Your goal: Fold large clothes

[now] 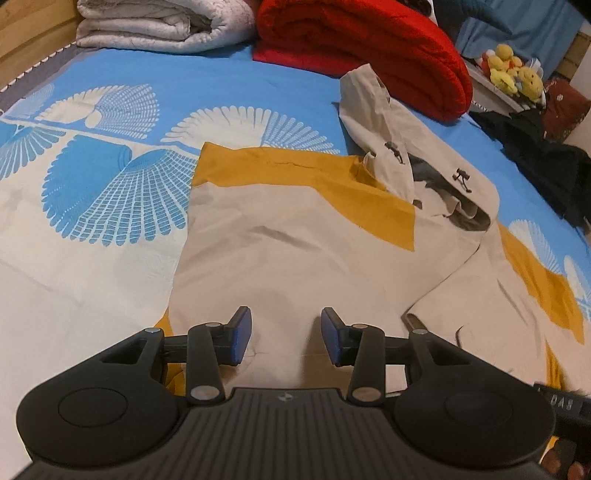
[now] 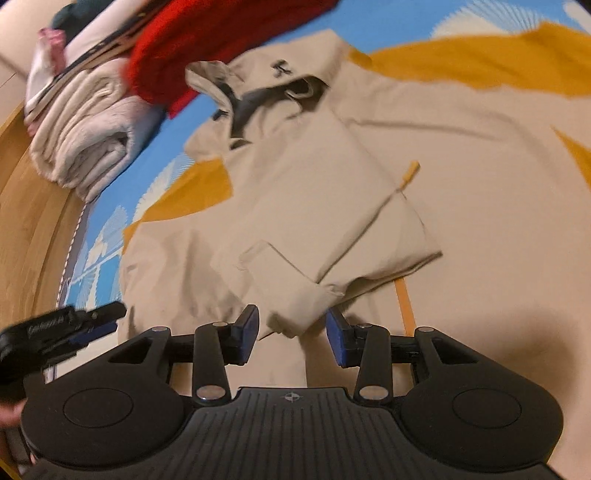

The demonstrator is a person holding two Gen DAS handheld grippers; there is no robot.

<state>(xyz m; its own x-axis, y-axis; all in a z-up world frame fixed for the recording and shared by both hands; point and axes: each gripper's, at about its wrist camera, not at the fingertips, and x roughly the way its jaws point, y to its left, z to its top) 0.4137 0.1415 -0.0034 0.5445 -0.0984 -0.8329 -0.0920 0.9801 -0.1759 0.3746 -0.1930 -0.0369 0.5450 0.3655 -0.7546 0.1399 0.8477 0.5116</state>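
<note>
Beige and mustard-yellow fabric fills both views: a large hooded jacket (image 1: 295, 236) is spread flat on a bed covered by a blue sheet (image 1: 184, 88) printed with white fan shapes. In the left wrist view, the jacket's body is seen lying lengthwise away from the camera, with its hood (image 1: 373, 122) crumpled at the far end, just beside a folded red blanket (image 1: 362, 44). A folded white quilt (image 1: 155, 26) is seen to the left of the red blanket, and dark clothing (image 1: 546, 155) lies at the right edge of the bed. The left claw (image 1: 286, 338) is held low over the near beige part of the jacket, its blue-padded fingers (image 1: 242, 339) parted about halfway, with nothing gripped between them. In the right wrist view, which is blurred, one sleeve (image 2: 332, 240) is seen folded across the jacket's front, its cuff (image 2: 295, 317) ending near the camera. The right claw (image 2: 291, 338) is parted about halfway, with the cuff lying just at the gap; the pads are not pressed on it. The left claw's black body is glimpsed at the lower left edge of that view.
</note>
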